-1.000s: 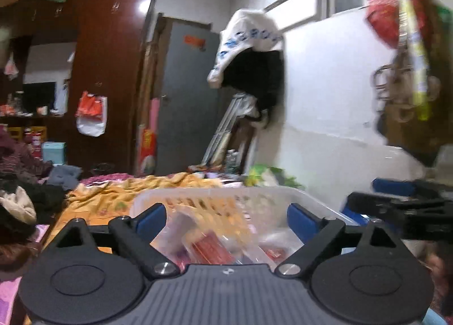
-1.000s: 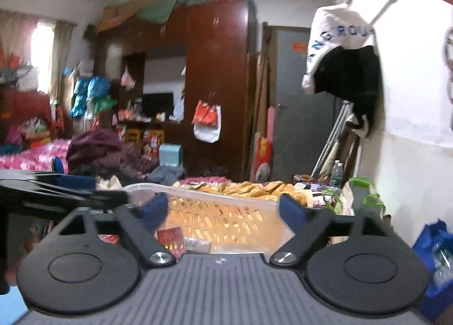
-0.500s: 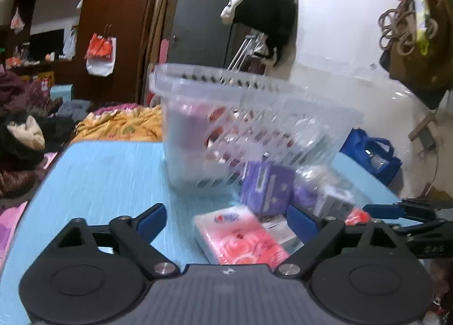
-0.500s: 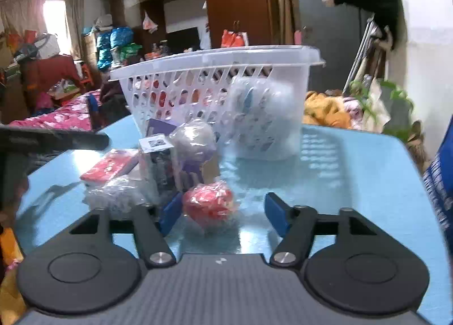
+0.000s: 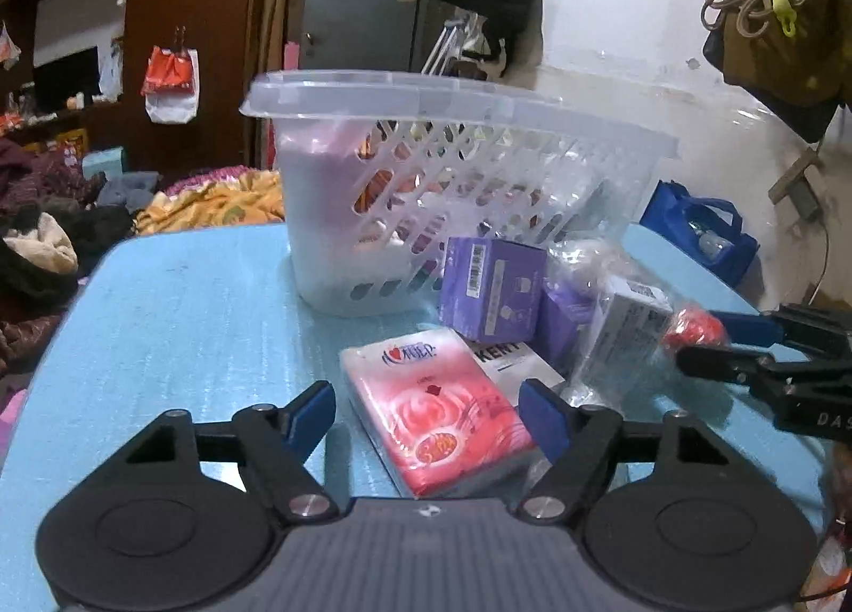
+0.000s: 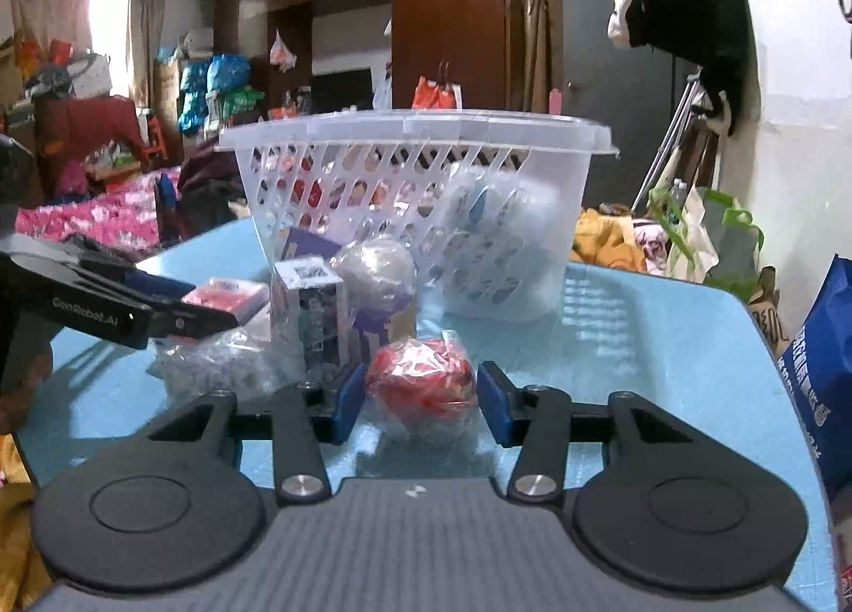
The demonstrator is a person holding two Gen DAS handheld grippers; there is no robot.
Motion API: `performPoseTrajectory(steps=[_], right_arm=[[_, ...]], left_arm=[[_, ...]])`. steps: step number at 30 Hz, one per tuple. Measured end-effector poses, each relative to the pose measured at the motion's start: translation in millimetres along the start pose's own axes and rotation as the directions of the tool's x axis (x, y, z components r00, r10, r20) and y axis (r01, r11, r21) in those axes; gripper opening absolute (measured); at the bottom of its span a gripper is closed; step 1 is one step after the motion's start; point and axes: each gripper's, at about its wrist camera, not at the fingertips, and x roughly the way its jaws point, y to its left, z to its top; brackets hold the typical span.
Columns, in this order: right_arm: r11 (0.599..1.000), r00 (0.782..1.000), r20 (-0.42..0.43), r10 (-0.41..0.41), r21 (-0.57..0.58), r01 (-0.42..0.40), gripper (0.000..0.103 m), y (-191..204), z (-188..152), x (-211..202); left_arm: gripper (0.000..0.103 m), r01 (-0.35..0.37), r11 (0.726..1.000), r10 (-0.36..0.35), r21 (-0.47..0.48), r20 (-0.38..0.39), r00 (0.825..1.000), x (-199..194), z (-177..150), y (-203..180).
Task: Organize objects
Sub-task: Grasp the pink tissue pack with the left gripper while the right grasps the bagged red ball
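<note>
I see the red wrapped ball on the blue surface, just in front of the white basket, between my right gripper fingers, which are spread on either side of it, not visibly pinching. Left of the basket's front, the pink tissue pack lies between my left gripper fingers, spread wide. A purple box stands against the basket.
</note>
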Motion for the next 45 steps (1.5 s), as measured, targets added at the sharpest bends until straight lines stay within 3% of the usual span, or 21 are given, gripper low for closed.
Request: performPoseTrajectory(steps=[4,8,13,19,30,45], right_arm=[[0.999,0.999,0.025,0.02,0.036,-0.021,0.05,-6,1,-3],[0.999,0.999,0.037,0.027,0.035,-0.029,0.05,-6,1,-5],[0.998,0.998,0.059,0.037,0.045,-0.039,0.05,-8,-1,-7],[0.998,0.995,0.091,0.038,0.051,-0.043,0.05,-9,-2,-11],[0.998,0.991,0.127,0.029,0.046,-0.035,0.05,-8,-2,-16],[0.999,0.989,0.147,0.018,0.045,-0.025,0.05,-6,-4,-19]], left_arm=[[0.079,-0.005,1.0,0.005,0.021,-0.018,1.0,5,3,-7],[0.073,-0.003,0.999,0.003,0.048,0.002,1.0,0,0,-10],[0.068,0.036,0.999,-0.036,0.009,0.046,0.998,-6,0,-3],[0.068,0.116,0.992,-0.111,-0.041,0.106,0.988,-11,-4,9],[0.068,0.132,0.991,-0.12,-0.03,0.27,0.955,-33,-11,10],[0.068,0.137,0.99,-0.124,-0.031,0.268,0.955,-33,-11,13]])
